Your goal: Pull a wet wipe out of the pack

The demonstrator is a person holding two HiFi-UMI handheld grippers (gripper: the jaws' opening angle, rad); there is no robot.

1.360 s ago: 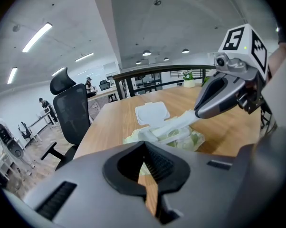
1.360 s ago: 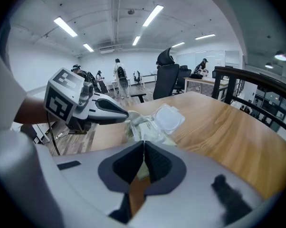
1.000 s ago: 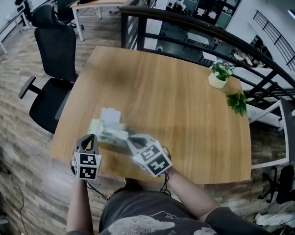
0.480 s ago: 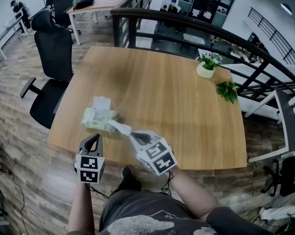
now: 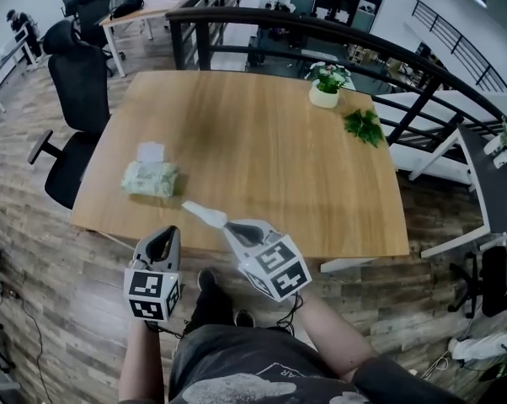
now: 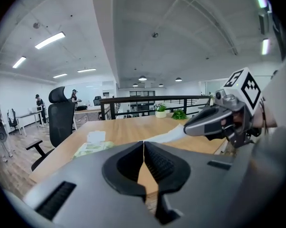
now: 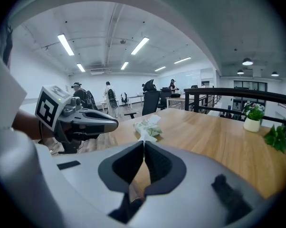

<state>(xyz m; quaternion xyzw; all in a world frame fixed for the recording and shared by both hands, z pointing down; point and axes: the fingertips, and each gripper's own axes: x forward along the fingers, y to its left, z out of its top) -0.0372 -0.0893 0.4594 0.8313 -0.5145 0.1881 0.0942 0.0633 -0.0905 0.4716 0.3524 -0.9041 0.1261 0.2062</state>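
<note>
From the head view, the wet wipe [image 5: 201, 215] shows as a narrow, limp white strip pinched at one end in the right tongs [image 5: 230, 224]. Its free end points toward the pack [image 5: 150, 179] but stays apart from it. The pack, a soft pale-green pouch with its white lid flap [image 5: 150, 151] standing open, lies on the wooden tabletop [image 5: 262, 158] near its left edge. The left tongs [image 5: 168, 236] hang by the tabletop's near edge, beside the right ones. The left gripper view adds what the overhead angle hides: the left tongs' ribbed black pads are pressed together with nothing between them. In that view the right tongs appear side-on as a grey beak with the wipe trailing from the tip. The right gripper view shows its own pads closed too, a crumpled white tuft of the wipe rising at their tips in front of the pack beyond. Only the head view takes in the whole square tabletop with its warm grain. It shows a small potted plant [image 5: 325, 87] in a white pot and a loose green sprig [image 5: 363, 126] toward the far right corner. A black office chair [image 5: 77, 91] stands at the left and a dark metal railing [image 5: 321, 32] runs behind. The gripper views alone reveal the ceiling's strip lights [image 7: 66, 44] and people [image 7: 107, 94] standing far off.
</note>
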